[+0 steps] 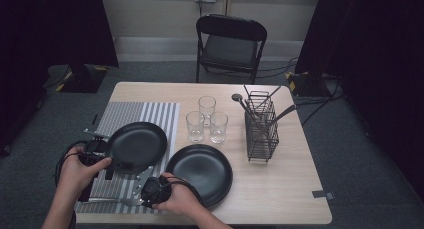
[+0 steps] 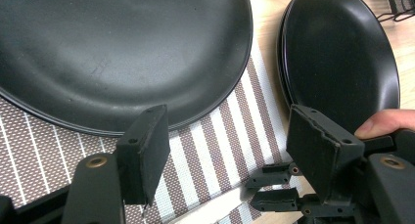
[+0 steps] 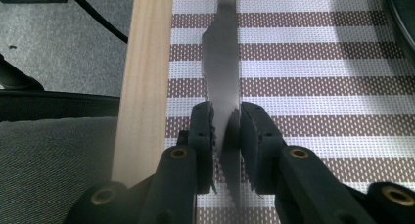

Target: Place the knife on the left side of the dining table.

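Observation:
A black plate (image 1: 137,144) (image 2: 122,48) lies on a brown-and-white striped placemat (image 1: 150,114) (image 2: 44,150) (image 3: 318,87). My left gripper (image 1: 116,168) (image 2: 230,141) hovers at the plate's near left rim, open, with bare placemat between its jaws. A table knife (image 1: 117,201) (image 3: 222,62) lies along the placemat's front edge. My right gripper (image 1: 141,199) (image 3: 226,131) is shut on its serrated blade, low over the mat. The left gripper view also catches that right gripper (image 2: 279,194) and a fingertip at the bottom right.
A second black plate (image 1: 202,171) (image 2: 337,57) lies right of the placemat. Three glasses (image 1: 205,121) stand mid-table, and a wire caddy (image 1: 261,131) with utensils stands at the right. The table's front edge (image 3: 144,62) runs beside the knife. A folding chair (image 1: 230,44) stands behind the table.

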Available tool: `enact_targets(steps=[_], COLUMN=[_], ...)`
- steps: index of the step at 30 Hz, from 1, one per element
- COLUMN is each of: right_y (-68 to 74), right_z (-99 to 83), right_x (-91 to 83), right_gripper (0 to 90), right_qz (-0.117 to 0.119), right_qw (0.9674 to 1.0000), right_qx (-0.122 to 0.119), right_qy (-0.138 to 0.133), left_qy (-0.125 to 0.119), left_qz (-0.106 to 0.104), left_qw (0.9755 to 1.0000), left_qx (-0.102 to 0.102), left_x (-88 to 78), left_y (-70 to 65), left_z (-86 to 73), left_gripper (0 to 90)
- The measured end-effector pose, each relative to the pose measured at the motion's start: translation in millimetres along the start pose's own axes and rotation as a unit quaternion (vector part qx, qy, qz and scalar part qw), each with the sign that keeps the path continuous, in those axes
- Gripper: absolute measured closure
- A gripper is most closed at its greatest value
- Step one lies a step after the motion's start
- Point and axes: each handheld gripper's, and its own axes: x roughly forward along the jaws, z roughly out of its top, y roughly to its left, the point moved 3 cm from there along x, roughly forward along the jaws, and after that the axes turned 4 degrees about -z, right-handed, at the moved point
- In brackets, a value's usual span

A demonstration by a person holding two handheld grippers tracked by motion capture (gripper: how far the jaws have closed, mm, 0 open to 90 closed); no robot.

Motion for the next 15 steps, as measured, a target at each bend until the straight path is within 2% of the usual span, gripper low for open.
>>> enact_targets(steps=[8, 10, 15], right_y=[-0.7, -1.4, -3.1], right_z=[0.0, -0.1, 1.3], right_x=[0.7, 0.8, -5.5], right_gripper=[76.0, 74.4, 71.5], right_qz=[0.001, 0.001, 0.001], right_qw=[1.0000, 0.9999, 0.9997], right_qx=[0.006, 0.009, 0.015], right_qy=[-0.004, -0.006, -0.018], left_qy=[0.000, -0.005, -0.004], left_qz=[-0.001, 0.002, 0.004], left_qw=[1.0000, 1.0000, 1.0000], left_qx=[0.001, -0.004, -0.001], left_x=[-0.8, -0.5, -1.5], left_y=[0.1, -0.3, 0.7], left_z=[-0.2, -0.2, -0.5], left_gripper=[32.4, 32.4, 32.2])
